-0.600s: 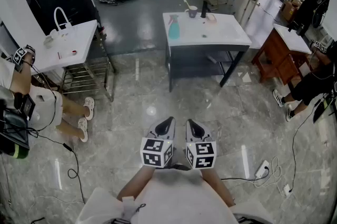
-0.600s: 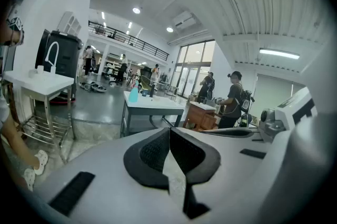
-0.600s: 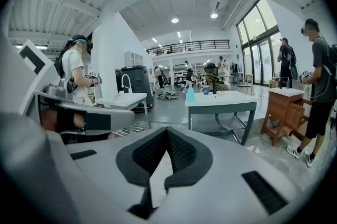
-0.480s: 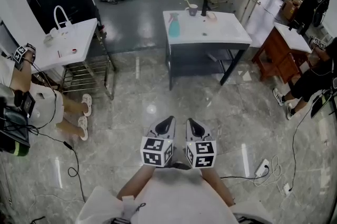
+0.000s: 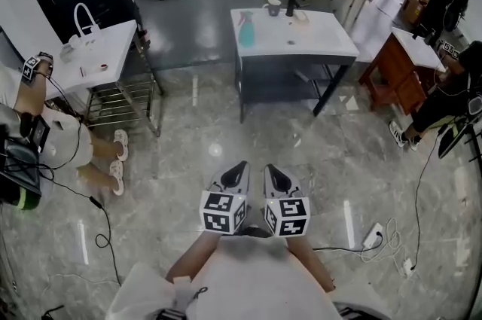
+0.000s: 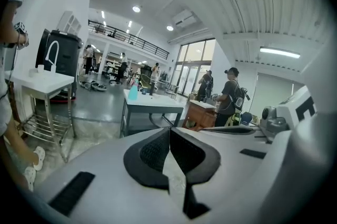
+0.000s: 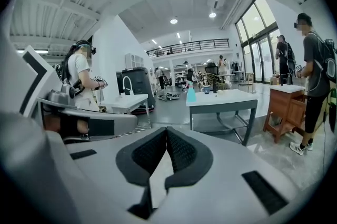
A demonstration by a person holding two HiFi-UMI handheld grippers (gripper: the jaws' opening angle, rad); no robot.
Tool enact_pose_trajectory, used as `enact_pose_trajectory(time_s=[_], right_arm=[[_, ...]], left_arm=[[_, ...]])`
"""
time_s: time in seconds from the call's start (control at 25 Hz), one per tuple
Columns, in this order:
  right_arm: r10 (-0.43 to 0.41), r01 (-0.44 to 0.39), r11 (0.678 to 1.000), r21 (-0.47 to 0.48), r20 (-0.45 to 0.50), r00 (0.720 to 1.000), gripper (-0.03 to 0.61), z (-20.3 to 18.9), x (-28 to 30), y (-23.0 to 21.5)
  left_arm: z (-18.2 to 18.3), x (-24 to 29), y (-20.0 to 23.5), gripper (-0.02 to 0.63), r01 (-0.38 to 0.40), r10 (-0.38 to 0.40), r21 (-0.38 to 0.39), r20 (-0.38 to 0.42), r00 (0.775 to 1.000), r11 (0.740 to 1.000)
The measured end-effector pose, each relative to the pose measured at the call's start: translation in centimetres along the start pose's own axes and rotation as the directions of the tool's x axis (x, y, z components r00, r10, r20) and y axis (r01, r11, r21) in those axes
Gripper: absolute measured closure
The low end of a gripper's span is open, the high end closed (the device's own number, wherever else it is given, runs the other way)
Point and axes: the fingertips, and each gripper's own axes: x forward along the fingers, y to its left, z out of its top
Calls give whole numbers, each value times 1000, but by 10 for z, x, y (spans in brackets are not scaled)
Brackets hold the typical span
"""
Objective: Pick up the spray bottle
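Observation:
A teal spray bottle (image 5: 245, 31) stands upright at the left end of a white-topped table (image 5: 324, 45) across the room; it also shows far off as the bottle (image 6: 133, 93) in the left gripper view and the bottle (image 7: 191, 94) in the right gripper view. My left gripper (image 5: 240, 169) and right gripper (image 5: 271, 172) are held side by side close to my body, far short of the table. Both have their jaws shut with nothing between them.
A cup (image 5: 273, 7) and a dark bottle (image 5: 291, 4) stand at the table's far edge. A second white table (image 5: 90, 55) with a rack is at left, a wooden desk (image 5: 395, 70) at right. People stand on both sides. Cables (image 5: 376, 243) lie on the marble floor.
The table and bottle sit slightly higher in the head view, so the view has shifted a little. Both grippers stay shut together in front of me.

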Motion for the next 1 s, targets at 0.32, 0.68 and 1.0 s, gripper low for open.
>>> enact_pose_trajectory(time_s=[0.32, 0.68, 1.0], right_arm=[[18, -18, 1000, 1, -3, 1000, 551, -2, 0, 0], [-3, 3, 1000, 5, -11, 1000, 551, 4, 17, -22], [-25, 26, 999, 24, -37, 999, 551, 6, 43, -43]], left_arm=[[-5, 3, -1, 588, -5, 5, -10, -10, 1000, 1000], [3, 35, 0, 588, 26, -26, -13, -16, 1000, 1000], [10, 67, 12, 588, 42, -42, -17, -40, 998, 999]])
